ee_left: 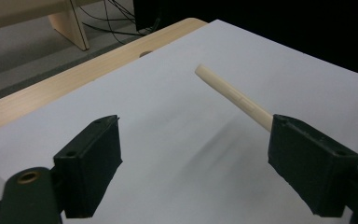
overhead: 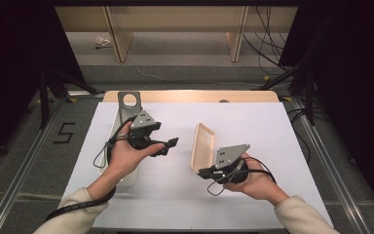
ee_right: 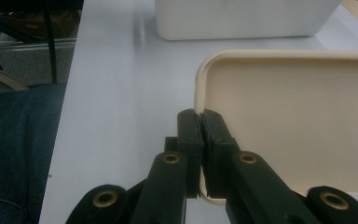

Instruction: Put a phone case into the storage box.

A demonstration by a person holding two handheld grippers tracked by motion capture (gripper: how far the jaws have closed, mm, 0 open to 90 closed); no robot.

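The cream plastic rounded-rectangle lid (overhead: pixel 202 147) is best kept pinched firmly at its rim by the right tongs (ee_right: pixel 201 122), while the open, empty left tongs (ee_left: pixel 193 163) are brought squarely to its edge.

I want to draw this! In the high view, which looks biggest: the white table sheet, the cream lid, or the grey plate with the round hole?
1. White table sheet
2. Cream lid
3. Grey plate with the round hole, partly hidden behind the left gripper, so its place after the lid is unsure.
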